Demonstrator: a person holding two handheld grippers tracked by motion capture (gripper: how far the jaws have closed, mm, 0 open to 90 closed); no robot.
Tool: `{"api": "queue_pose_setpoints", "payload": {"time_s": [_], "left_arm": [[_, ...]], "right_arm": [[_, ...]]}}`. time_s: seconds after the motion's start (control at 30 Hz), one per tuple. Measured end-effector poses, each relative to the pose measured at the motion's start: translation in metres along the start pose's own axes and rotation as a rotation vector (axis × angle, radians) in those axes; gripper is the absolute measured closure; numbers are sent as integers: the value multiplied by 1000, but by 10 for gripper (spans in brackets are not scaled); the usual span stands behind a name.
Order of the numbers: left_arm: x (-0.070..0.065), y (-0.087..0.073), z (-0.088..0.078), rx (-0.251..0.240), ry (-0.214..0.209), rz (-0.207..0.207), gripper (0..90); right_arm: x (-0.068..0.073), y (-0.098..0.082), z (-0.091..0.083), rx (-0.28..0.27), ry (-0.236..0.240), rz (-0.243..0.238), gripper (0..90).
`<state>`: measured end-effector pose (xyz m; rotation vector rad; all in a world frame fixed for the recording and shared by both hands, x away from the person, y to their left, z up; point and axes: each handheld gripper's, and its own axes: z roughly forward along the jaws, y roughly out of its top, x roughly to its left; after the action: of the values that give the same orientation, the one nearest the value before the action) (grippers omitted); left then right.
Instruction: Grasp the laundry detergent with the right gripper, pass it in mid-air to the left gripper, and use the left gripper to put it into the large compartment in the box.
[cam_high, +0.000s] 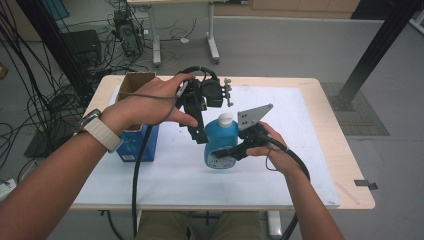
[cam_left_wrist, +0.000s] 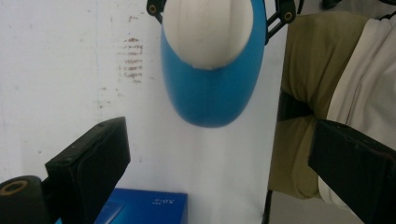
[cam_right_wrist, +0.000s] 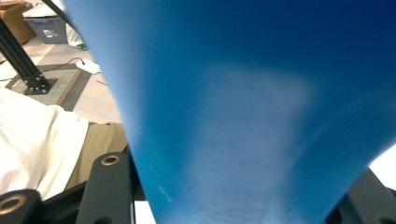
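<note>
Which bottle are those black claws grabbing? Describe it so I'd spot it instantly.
On the white mat covering the wooden table, look near the middle, right of the blue cardboard box. The right gripper clamps a blue plastic bottle; unlike the angular box, it is rounded with a white cap.

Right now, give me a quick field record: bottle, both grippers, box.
bottle: blue, white cap, upright
right gripper: shut on bottle, low on its body
left gripper: open, jaws apart, hovering beside the cap, nothing between them
cap: on the bottle
box: blue, open top, left of bottle on the white mat
</note>
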<state>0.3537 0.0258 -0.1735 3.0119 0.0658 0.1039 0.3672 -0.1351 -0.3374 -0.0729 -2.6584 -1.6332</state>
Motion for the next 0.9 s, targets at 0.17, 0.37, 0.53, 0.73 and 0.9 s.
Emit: {"api": "queue_pose_setpoints", "payload": {"time_s": [0.17, 0.37, 0.53, 0.73, 0.9], "left_arm": [[1, 4, 0, -1, -16, 12, 56], [1, 10, 1, 2, -23, 24, 55], [3, 14, 2, 8, -30, 30, 55], [3, 19, 3, 8, -39, 39, 55], [5, 24, 5, 10, -45, 40, 55]], "right_arm": [[0, 1, 2, -1, 13, -1, 433], [0, 2, 3, -2, 20, -2, 433], [0, 2, 4, -3, 24, 0, 433], [-1, 3, 4, 1, 31, 0, 433], [-1, 6, 5, 0, 37, -3, 433]]}}
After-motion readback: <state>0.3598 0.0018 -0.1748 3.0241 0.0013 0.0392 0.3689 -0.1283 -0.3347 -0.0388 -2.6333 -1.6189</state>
